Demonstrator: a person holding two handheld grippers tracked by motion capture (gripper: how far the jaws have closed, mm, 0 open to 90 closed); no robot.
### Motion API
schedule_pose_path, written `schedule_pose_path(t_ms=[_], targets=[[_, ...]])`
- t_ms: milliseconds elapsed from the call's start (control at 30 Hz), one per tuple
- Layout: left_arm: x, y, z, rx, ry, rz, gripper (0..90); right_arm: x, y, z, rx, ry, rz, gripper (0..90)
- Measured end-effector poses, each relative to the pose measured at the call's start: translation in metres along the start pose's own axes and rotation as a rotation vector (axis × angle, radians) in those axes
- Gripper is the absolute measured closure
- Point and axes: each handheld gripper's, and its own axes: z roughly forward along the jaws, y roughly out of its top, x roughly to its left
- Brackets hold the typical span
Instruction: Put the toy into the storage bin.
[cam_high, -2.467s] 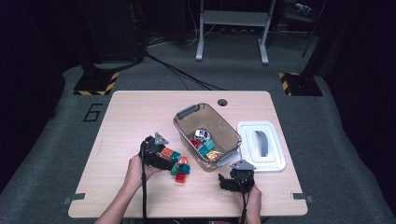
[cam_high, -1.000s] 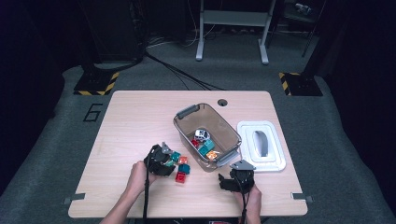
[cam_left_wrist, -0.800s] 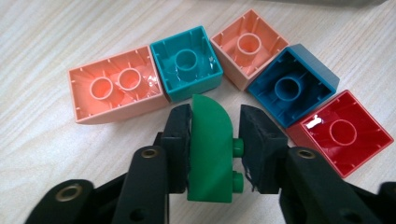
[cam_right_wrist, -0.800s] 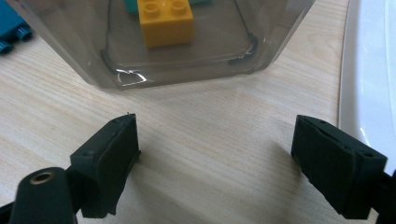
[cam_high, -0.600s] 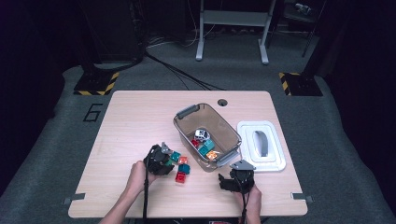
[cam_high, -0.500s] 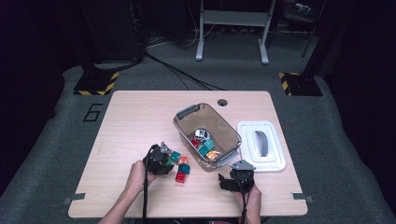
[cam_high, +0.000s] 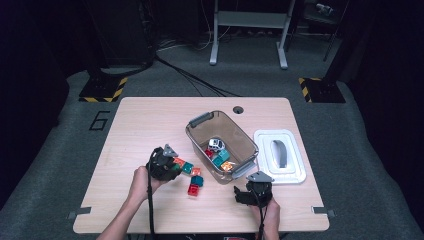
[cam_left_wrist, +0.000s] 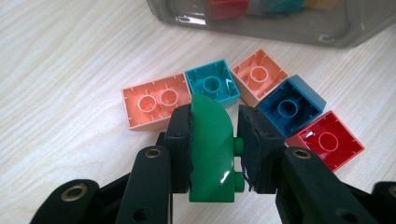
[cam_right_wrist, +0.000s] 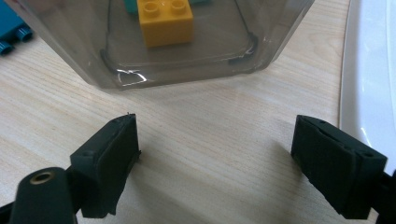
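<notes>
Left gripper clamped on a green brick with a rounded top, pads pressing both flat sides, studs poking out to one side. It sits low over the table, just left of the brick cluster; left hand wraps it from behind, forearm coming in from the near edge.

Just past the jaws: long salmon brick, teal brick, small salmon brick, blue brick, red brick, all hollow side up, touching or nearly so.

Right gripper empty, jaws spread wide, resting near the near-right table edge and aimed at the clear bin. Yellow brick inside, behind the wall. White lid just right of the bin.
</notes>
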Motion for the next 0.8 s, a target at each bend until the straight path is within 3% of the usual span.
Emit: schedule_pose_path(t_ms=[400,800], targets=[[0.011,0.016,-0.020,-0.031,0.001,-0.005,66.5,-0.001,0.000,0.000,0.003,0.003,-0.006,14.5],[0.013,0.037,-0.030,-0.057,0.014,0.010,66.5,0.000,0.000,0.001,-0.002,0.000,0.006,14.5]])
